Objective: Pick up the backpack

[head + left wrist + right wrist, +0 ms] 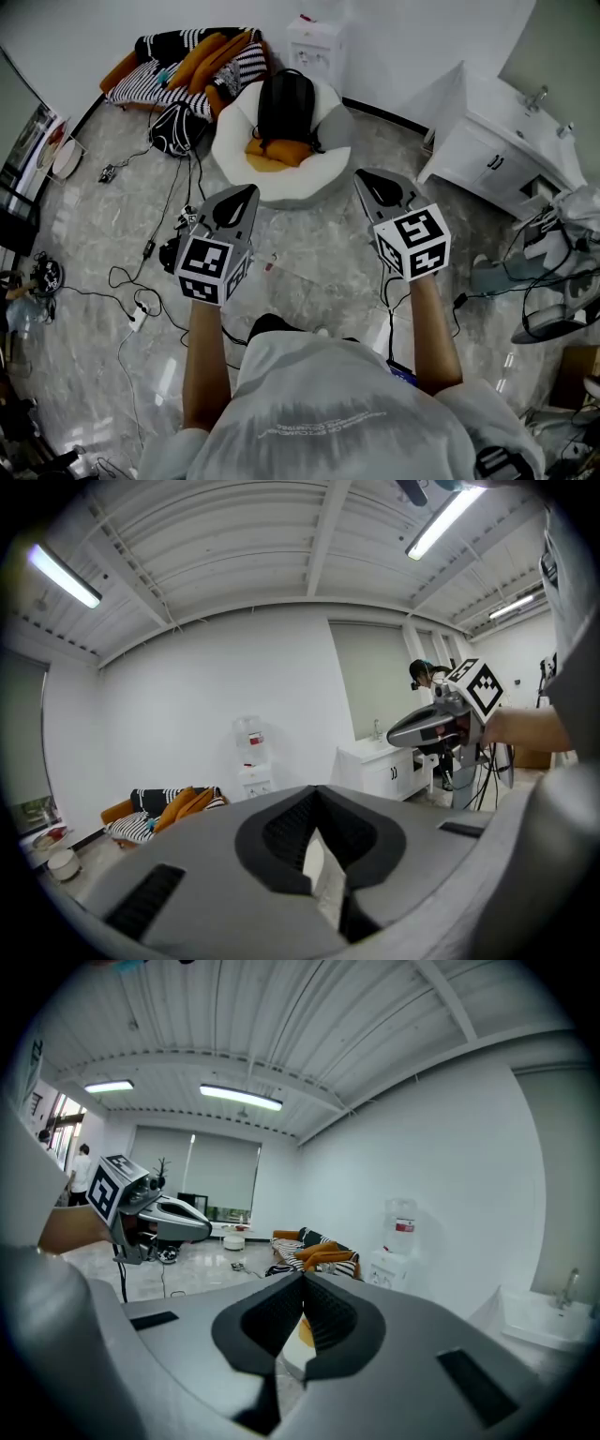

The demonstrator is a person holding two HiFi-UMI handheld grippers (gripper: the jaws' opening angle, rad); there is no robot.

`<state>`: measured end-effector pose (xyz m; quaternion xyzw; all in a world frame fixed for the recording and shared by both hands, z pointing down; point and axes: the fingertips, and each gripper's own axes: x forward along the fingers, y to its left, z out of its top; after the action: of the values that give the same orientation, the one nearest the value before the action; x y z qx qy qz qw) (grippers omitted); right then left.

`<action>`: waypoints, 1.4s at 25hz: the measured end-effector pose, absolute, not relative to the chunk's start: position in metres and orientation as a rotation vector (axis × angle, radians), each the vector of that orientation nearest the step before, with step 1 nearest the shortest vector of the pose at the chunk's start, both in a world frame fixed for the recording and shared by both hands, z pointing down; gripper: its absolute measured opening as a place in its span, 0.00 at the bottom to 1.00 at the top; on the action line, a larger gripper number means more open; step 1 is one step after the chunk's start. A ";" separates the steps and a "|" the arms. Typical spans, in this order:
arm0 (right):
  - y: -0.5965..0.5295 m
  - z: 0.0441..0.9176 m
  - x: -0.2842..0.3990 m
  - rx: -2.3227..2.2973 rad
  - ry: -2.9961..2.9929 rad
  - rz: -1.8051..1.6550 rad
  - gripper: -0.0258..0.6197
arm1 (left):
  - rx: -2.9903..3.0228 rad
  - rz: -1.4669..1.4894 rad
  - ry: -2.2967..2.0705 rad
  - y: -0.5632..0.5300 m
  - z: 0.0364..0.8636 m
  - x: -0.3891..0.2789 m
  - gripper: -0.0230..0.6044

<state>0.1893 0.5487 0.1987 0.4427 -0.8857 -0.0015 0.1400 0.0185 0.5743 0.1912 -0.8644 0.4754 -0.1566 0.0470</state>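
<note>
- Two grey hand-held grippers, each with a marker cube, are held out side by side above the pale marbled floor point(84, 234), both pointing toward the far wall.
- The left gripper point(249, 191) has its jaws pressed together. In its own view the dark ribbed pads meet with nothing between them.
- The right gripper point(360, 176) also has its jaws fully closed and holds nothing.
- The black fabric backpack point(286, 101) stands upright in a round white beanbag chair point(234, 141). It is ahead of both grippers, roughly midway between them, and clear of both.
- An orange cushion point(277, 153) lies on the chair's seat just in front of the backpack.
- Behind the chair to the left, a low black-and-white striped sofa point(155, 86) carries orange pillows, and a white water dispenser point(315, 45) stands against the wall.
- A white cabinet with a sink point(492, 141) stands at the right.
- Thin black cables point(131, 281) trail over the floor at the left.
</note>
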 end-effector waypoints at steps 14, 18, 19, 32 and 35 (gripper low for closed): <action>0.522 0.230 0.182 1.195 -2.546 0.011 0.04 | -2.658 -0.484 1.441 0.544 0.213 0.033 0.07; 0.494 0.241 0.172 1.188 -2.525 0.031 0.04 | -2.674 -0.476 1.423 0.512 0.217 0.031 0.07; 0.486 0.242 0.169 1.188 -2.526 0.042 0.04 | -2.678 -0.475 1.419 0.502 0.218 0.029 0.07; 0.342 0.248 0.138 1.256 -2.447 0.042 0.04 | -2.713 -0.510 1.410 0.351 0.233 -0.014 0.07; 0.321 0.249 0.129 1.264 -2.440 0.072 0.04 | -2.727 -0.524 1.402 0.328 0.236 -0.025 0.07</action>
<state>0.1291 0.3213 0.2494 0.4509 -0.8706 0.0256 0.1950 -0.0255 0.3277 0.2361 -0.8766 0.4506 -0.1684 0.0153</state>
